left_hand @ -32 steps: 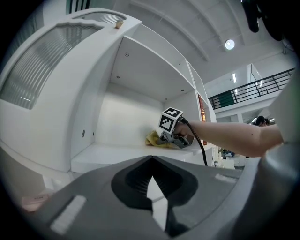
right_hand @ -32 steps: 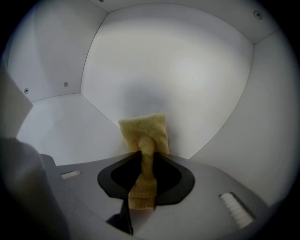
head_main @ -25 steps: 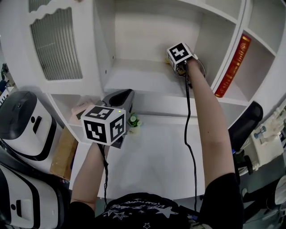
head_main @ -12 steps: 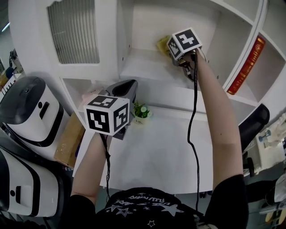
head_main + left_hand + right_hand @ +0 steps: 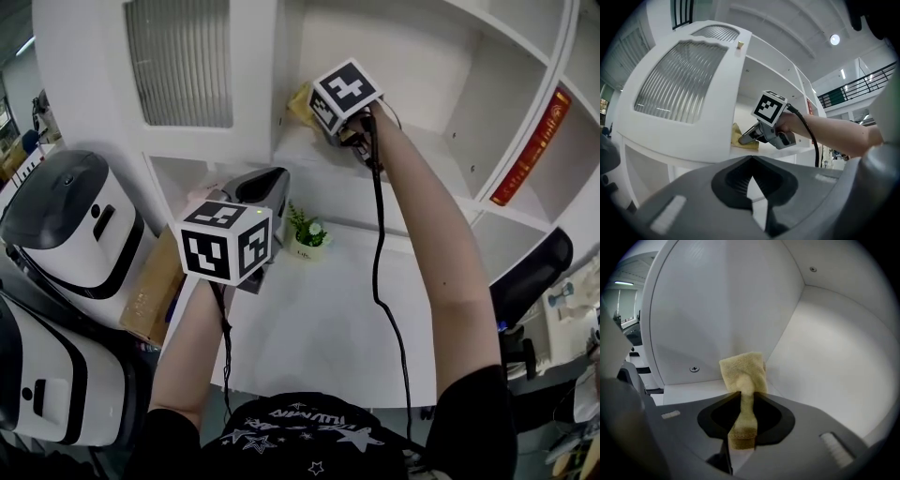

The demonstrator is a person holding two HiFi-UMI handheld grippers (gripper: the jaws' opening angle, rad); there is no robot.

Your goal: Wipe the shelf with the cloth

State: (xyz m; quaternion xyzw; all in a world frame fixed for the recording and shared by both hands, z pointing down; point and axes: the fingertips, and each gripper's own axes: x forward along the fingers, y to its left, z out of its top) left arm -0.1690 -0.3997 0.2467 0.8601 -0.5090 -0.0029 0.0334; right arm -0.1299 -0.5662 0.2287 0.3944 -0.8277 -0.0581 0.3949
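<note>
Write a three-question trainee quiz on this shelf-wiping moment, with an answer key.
1. What is clamped in the right claw? A) a sponge B) the yellow cloth C) nothing
2. True or false: the left claw is pressing on the shelf.
3. Fill in: in the head view, the cloth lies at the shelf compartment's ____ side.

Key: 1 B. 2 False: the left claw is shut, empty and held below the shelf. 3 left.
</note>
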